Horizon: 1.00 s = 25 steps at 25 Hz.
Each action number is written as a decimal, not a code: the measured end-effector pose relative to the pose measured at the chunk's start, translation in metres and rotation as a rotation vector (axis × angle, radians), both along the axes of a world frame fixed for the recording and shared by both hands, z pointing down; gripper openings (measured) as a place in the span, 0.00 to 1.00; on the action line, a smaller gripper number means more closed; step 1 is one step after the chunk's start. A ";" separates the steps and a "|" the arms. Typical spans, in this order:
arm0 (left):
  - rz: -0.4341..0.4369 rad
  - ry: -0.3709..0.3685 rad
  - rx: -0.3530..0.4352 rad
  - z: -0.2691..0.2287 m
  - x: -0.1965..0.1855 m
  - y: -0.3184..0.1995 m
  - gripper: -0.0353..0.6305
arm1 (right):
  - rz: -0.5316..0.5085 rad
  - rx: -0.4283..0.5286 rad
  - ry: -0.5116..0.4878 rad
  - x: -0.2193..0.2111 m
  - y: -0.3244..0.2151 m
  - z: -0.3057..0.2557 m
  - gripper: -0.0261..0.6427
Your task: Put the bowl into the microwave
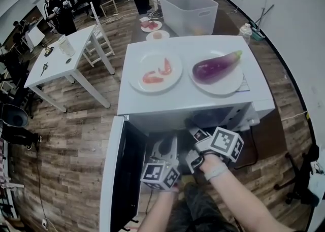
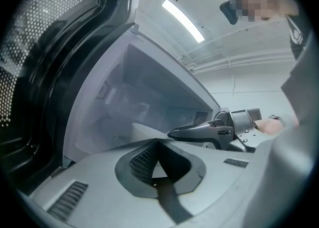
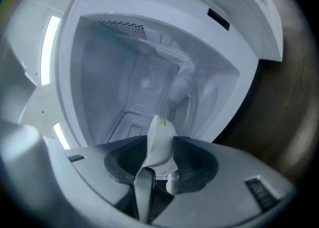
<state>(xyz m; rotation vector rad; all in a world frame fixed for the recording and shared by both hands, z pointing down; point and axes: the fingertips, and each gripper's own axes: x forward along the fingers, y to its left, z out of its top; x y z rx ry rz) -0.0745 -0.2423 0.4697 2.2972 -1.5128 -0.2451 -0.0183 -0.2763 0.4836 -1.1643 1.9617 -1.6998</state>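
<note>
The white microwave (image 1: 188, 101) stands on a table with its door (image 1: 114, 175) swung open to the left. Both grippers are at its opening. In the right gripper view the white bowl (image 3: 158, 132) is seen edge-on, its rim between the jaws of my right gripper (image 3: 162, 143). The jaws stand wide and open, with a gap on the left side, and the empty cavity (image 3: 134, 87) lies ahead. My left gripper (image 2: 158, 143) is shut with nothing in it, beside the right gripper (image 2: 214, 132) in front of the cavity. From the head view the bowl is hidden.
On top of the microwave sit a plate with shrimp (image 1: 155, 71) and a plate with an eggplant (image 1: 216, 68). A white tub (image 1: 190, 10) stands behind, and a white table (image 1: 61, 56) is at the left. People are at the back of the room.
</note>
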 end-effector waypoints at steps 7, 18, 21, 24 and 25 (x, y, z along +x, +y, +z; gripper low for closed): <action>0.003 -0.002 -0.006 0.002 0.000 -0.005 0.06 | -0.042 0.036 0.028 0.000 0.005 -0.001 0.29; 0.020 -0.035 -0.015 0.004 -0.006 -0.013 0.06 | -0.105 0.082 0.075 -0.003 0.015 0.000 0.29; 0.022 -0.037 -0.015 0.004 -0.008 -0.015 0.06 | -0.132 0.102 0.095 -0.006 0.017 -0.001 0.29; 0.026 -0.038 -0.016 0.005 -0.008 -0.017 0.06 | -0.133 0.105 0.109 -0.007 0.016 0.001 0.25; 0.029 -0.041 -0.015 0.005 -0.008 -0.018 0.06 | -0.130 0.106 0.109 -0.007 0.015 0.002 0.22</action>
